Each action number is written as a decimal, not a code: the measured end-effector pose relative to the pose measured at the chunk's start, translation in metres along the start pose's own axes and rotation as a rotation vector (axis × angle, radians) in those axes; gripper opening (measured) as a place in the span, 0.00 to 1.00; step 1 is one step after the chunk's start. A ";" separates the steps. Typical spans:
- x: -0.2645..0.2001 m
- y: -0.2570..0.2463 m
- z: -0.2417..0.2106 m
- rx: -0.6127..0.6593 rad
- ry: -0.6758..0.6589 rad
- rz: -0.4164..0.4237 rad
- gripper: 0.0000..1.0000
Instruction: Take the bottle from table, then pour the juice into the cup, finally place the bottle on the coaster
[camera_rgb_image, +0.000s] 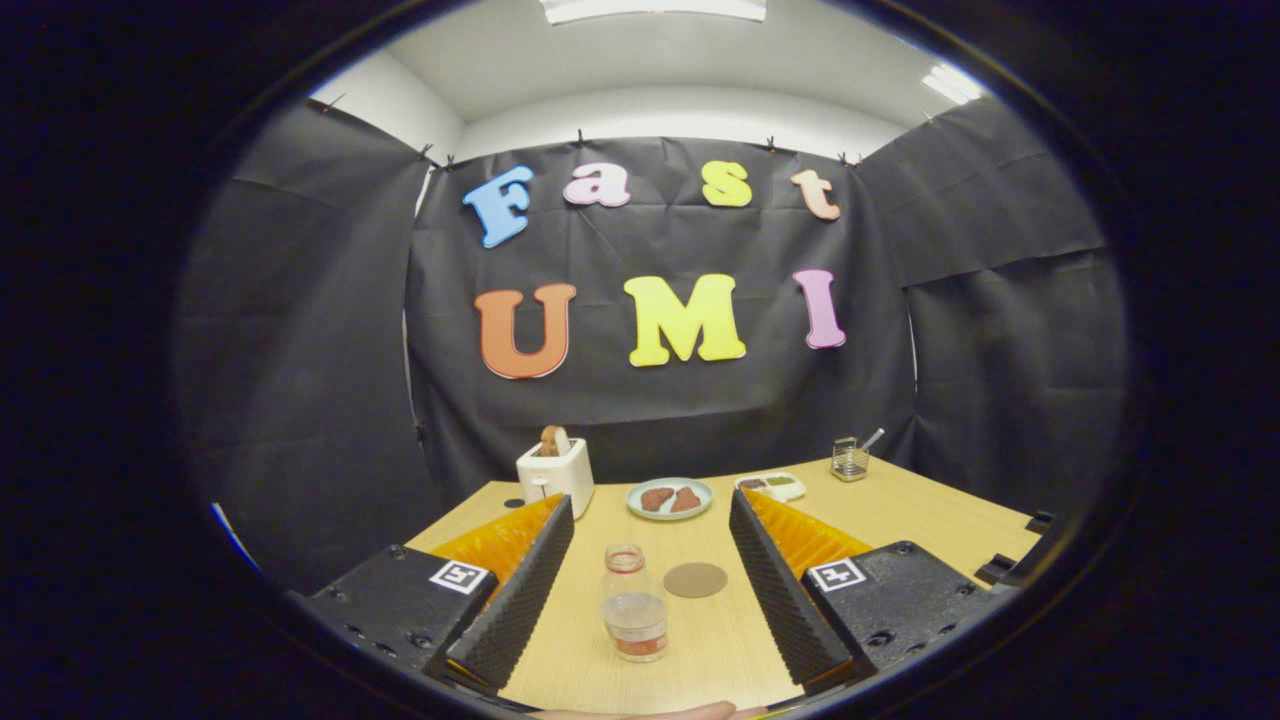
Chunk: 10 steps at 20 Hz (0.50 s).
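There is one wooden table (900, 520). On it, at the far left, stands one white toaster (555, 476) with one slice of bread (552, 440) sticking up out of the top. To the right of the toaster sits one round plate (670, 498) with two brown pieces of food on it. Next to the plate, further right, is one small white tray (772, 486) with food in it. At the far right is one little wire basket (850, 459) with a handle.

One gripper (650, 520) reaches over the near part of the table. Its two fingers are spread wide apart and hold nothing.

One clear bottle (633, 603) stands upright between the two fingers, a bit nearer the left one, touching neither. It has no cap, and a little red juice sits at the bottom.

One round brown coaster (695, 580) lies flat just to the right of the bottle and a bit further away, also between the fingers.
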<state>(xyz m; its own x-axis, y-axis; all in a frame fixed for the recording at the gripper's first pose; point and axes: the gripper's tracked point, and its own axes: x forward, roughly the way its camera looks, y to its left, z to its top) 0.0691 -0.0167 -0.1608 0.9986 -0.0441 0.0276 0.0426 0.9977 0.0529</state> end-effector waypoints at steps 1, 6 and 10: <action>0.002 -0.001 -0.006 0.000 0.005 -0.003 1.00; 0.013 -0.010 -0.038 0.008 0.029 -0.021 1.00; 0.019 -0.016 -0.070 0.000 0.054 -0.032 1.00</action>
<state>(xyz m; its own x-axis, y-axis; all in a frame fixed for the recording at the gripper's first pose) 0.0898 -0.0296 -0.2307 0.9970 -0.0727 -0.0277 0.0741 0.9958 0.0534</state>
